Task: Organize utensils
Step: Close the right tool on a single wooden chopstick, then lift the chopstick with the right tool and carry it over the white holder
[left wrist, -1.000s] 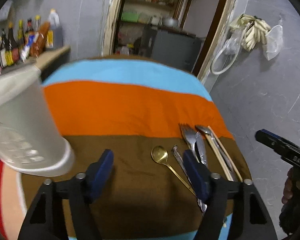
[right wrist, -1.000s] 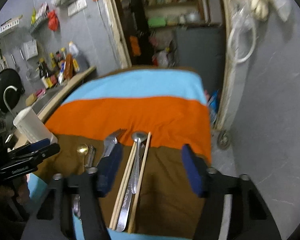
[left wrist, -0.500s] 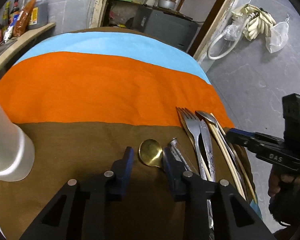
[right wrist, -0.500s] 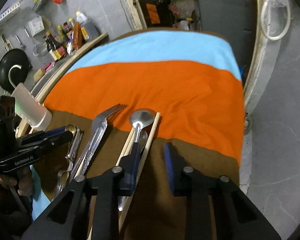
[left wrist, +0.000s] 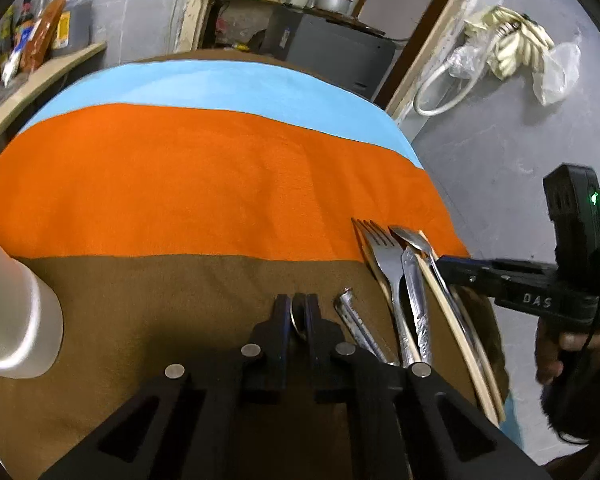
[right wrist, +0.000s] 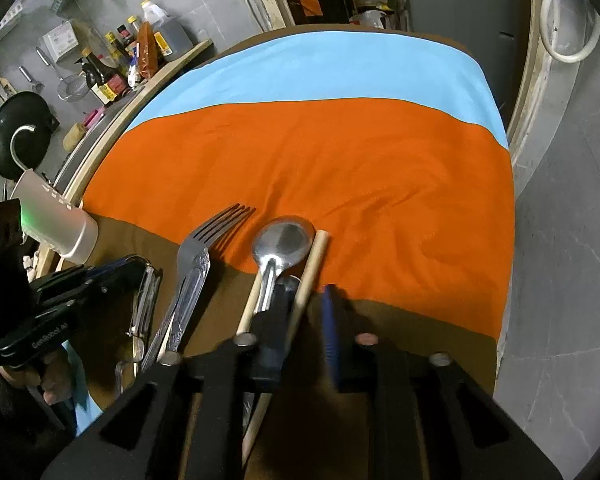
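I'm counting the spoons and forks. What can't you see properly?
Left wrist view: the gold metal spoon is mostly hidden inside the left gripper.
Left wrist view: the white plastic cup is cut off by the edge.
Right wrist view: the right gripper covers the wooden chopstick's lower end.

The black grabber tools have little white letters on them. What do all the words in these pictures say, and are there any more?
"DAS" on the side of the right gripper, seen from the left wrist camera.
"GenRobot AI" on the side of the left gripper, seen from the right wrist camera; the last letters are small, so that part is less sure.
The labels on the sauce bottles on the shelf are too small and blurred to read.
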`<control>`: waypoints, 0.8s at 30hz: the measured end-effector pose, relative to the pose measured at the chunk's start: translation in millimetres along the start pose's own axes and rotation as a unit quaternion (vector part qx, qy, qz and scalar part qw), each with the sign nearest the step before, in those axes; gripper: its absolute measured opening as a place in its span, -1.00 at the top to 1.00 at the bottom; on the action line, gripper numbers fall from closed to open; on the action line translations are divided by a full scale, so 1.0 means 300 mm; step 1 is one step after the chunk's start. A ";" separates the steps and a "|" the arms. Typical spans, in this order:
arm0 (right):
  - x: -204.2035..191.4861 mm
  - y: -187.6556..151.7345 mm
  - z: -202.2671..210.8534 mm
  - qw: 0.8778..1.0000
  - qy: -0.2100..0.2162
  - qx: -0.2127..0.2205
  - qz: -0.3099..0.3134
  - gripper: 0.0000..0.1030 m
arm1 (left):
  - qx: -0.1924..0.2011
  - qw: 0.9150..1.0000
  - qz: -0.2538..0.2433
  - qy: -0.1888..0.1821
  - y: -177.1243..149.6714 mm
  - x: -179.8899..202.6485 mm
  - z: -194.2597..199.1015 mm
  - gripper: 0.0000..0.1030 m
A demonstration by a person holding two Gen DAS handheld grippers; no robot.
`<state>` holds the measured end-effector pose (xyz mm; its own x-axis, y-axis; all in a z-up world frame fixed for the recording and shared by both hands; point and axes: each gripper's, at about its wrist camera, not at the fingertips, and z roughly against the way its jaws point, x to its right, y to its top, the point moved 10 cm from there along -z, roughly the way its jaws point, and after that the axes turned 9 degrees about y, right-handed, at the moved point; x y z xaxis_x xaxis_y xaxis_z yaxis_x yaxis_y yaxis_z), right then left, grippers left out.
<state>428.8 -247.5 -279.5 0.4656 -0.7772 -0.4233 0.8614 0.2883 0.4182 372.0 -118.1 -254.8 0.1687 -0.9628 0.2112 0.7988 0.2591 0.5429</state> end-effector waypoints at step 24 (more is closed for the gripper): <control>-0.336 0.014 0.413 0.947 0.085 0.302 -0.069 0.92 | 0.176 0.981 0.014 0.073 0.164 -0.115 0.512 0.93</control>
<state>360.5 -237.3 -135.4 0.4265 -0.6685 -0.6092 0.6670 -0.2225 0.7111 316.7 -60.2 -110.5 0.2897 -0.9489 0.1256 0.5472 0.2718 0.7917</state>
